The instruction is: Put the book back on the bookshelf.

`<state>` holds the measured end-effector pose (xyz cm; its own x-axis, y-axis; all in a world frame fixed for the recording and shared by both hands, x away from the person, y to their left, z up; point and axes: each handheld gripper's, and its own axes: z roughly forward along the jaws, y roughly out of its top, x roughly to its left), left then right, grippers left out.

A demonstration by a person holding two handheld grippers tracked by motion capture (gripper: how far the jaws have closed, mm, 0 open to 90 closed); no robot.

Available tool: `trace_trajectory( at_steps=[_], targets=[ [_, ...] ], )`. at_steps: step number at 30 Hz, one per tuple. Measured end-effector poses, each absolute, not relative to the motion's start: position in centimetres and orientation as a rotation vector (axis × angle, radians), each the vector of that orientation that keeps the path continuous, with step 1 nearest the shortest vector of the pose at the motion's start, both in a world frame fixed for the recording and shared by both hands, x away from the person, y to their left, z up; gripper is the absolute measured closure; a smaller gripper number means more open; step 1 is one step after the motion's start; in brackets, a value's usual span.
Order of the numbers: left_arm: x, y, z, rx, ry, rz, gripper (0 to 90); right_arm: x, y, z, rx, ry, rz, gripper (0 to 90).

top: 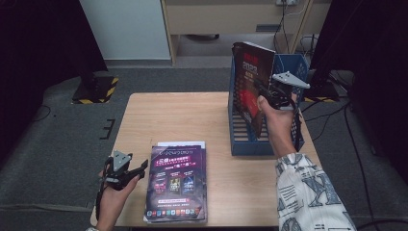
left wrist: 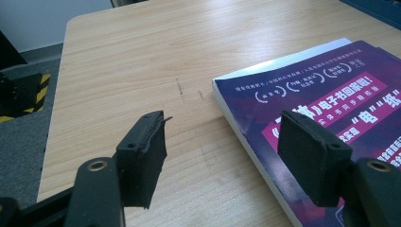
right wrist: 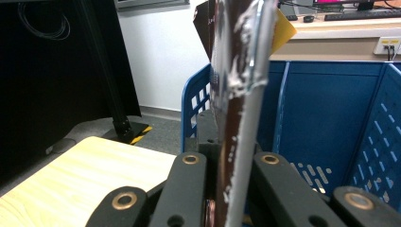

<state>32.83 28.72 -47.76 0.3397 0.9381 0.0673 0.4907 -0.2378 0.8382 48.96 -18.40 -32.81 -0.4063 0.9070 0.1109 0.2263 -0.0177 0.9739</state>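
Right gripper (top: 263, 92) jaws clenched on dark red glossy book (top: 254, 82), half lowered into blue plastic file rack (top: 293, 65); left gripper (top: 139, 168) jaws released beside purple paperback stack (top: 177, 183), awaiting filing.

The wooden table (top: 192, 115) is pale, with a faint scuff mark (left wrist: 179, 88) on its grain toward the near left. Off its far left corner, on grey carpet (top: 57, 144), stands a black stand base edged with yellow-and-black hazard tape (top: 96, 90). Beyond the far edge are a white wall panel (top: 127, 29) and a beige cabinet (top: 226, 17); dark cables (top: 332, 115) trail over the floor at right, and a white socket plate (right wrist: 390, 45), possibly a double outlet, sits on the cabinet front.
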Motion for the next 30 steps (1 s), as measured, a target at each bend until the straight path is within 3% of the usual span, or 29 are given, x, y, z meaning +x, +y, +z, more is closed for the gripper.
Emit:
trace_trajectory(
  at_steps=[30],
  targets=[
    [32.9, 28.7, -47.8, 1.865, 1.253, 0.769, 33.1, 47.9, -18.5, -34.7, 1.164, 1.630, 1.458, 87.1]
  ],
)
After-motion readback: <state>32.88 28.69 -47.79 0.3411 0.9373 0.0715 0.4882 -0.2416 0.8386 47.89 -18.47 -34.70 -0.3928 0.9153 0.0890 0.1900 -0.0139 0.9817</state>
